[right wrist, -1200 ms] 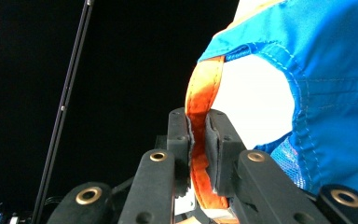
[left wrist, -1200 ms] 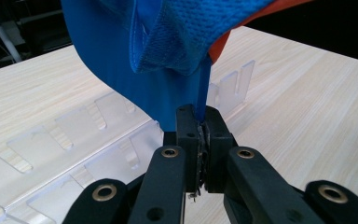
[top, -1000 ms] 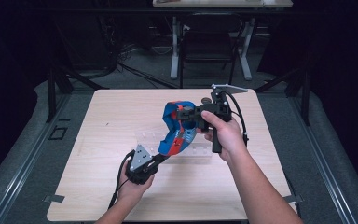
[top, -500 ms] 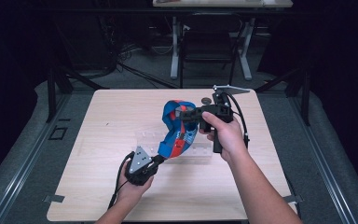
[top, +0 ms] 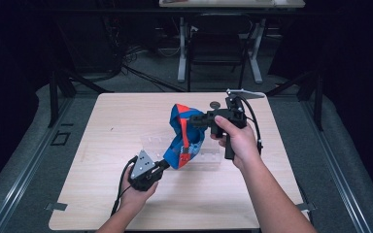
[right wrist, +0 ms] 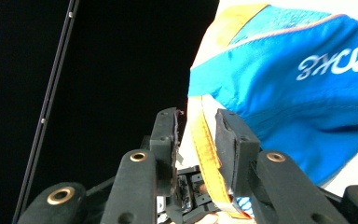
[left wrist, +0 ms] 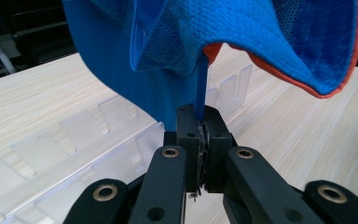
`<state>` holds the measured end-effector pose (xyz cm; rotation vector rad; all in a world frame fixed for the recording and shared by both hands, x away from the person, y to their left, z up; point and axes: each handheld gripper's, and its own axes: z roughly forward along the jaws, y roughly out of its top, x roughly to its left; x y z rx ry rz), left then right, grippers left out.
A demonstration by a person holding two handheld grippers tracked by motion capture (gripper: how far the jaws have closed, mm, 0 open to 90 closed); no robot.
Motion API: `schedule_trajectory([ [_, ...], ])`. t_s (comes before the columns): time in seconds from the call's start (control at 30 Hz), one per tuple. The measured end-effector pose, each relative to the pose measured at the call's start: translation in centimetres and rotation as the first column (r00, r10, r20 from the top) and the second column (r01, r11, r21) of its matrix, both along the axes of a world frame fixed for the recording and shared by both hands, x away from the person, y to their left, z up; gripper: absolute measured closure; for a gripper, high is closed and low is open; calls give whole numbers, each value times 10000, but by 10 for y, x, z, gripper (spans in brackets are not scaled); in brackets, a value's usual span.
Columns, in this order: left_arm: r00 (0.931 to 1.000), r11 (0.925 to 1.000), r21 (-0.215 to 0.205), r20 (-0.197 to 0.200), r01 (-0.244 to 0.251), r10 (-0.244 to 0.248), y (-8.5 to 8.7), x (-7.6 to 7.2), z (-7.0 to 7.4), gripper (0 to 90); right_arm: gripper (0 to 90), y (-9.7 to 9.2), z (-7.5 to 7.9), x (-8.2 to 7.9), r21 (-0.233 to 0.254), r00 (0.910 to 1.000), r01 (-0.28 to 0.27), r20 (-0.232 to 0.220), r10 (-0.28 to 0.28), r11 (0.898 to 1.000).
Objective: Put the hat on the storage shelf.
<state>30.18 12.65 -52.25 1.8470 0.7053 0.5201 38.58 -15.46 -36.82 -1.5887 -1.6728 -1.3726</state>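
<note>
At frame centre our left gripper (top: 162,165) pinches the blue garment (top: 184,136) while our right gripper's (top: 194,120) jaws have just been opening around its orange trim (right wrist: 205,154), likely releasing it.

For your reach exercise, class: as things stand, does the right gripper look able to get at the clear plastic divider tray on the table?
Probably not directly. The blue and orange garment hangs between the right gripper and the clear plastic divider tray, draped over it, and the left gripper pins its lower edge.

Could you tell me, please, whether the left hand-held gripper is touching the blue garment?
Touching: in the left gripper view, the left hand-held gripper is shut on a fold of the blue garment.
</note>
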Motion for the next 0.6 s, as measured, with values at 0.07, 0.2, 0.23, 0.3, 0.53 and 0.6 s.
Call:
schedule_trajectory([
  [0.07,10000,10000,-17,-10,-23,23,1,-1,-2,884,680,-2,0,0,34,10000,-3,12,3,10000],
  [0.2,9996,9987,-498,-284,-77,63,7,0,-6,882,674,-6,1,-1,100,9999,97,39,-98,9999],
  [0.23,9996,9987,-498,-284,-77,63,7,0,-6,882,674,-6,1,-1,100,9999,97,39,-98,9999],
  [0.3,9993,9979,-643,-369,-82,58,9,0,-8,882,670,-8,1,-2,118,9999,133,43,-133,9998],
  [0.53,9992,9960,-897,-385,57,-92,7,2,-13,883,655,-12,-1,-2,193,9999,165,6,-165,9997],
  [0.6,9996,9972,-737,-265,-78,59,8,2,-14,882,656,-12,-1,-1,156,10000,99,10,-99,9998],
])
